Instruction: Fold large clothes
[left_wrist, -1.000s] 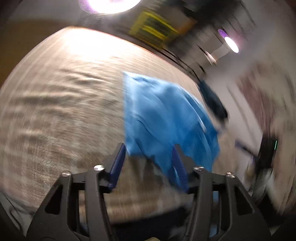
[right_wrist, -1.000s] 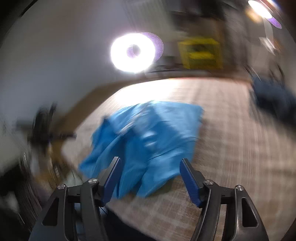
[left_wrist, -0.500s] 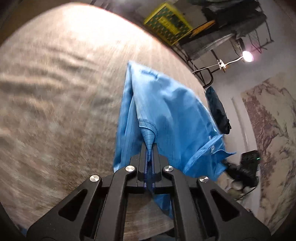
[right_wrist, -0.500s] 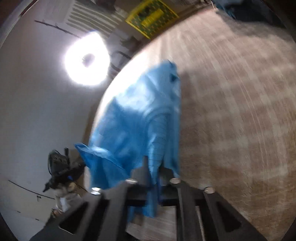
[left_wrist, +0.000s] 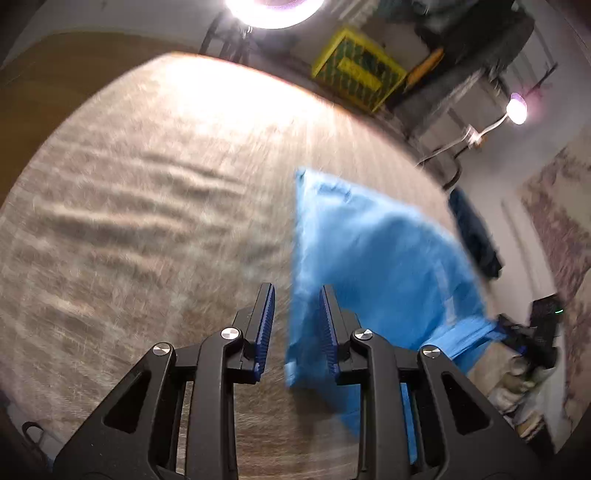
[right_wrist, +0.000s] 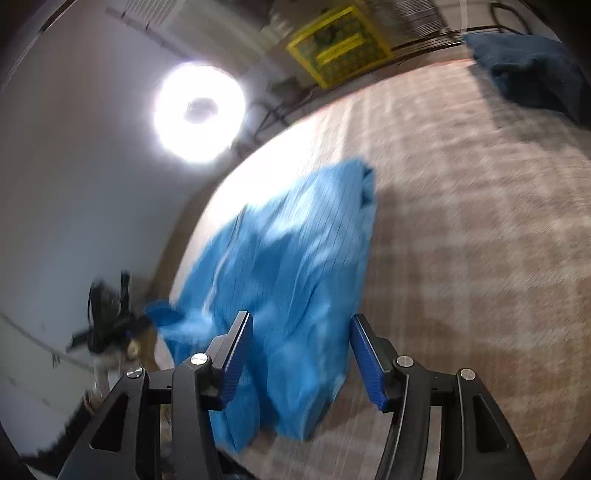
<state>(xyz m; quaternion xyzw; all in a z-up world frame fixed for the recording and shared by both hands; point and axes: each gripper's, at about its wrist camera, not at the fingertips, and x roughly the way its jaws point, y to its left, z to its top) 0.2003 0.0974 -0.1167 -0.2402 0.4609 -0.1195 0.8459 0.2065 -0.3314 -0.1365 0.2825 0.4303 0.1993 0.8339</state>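
My left gripper (left_wrist: 295, 328) and right gripper (right_wrist: 301, 354) have just released; jaws parted, nothing pinched. The limp, light blue pinstriped cloth garment (right_wrist: 295, 266) lies on the beige woven surface (left_wrist: 147, 229); I'd pinch its hem corners.
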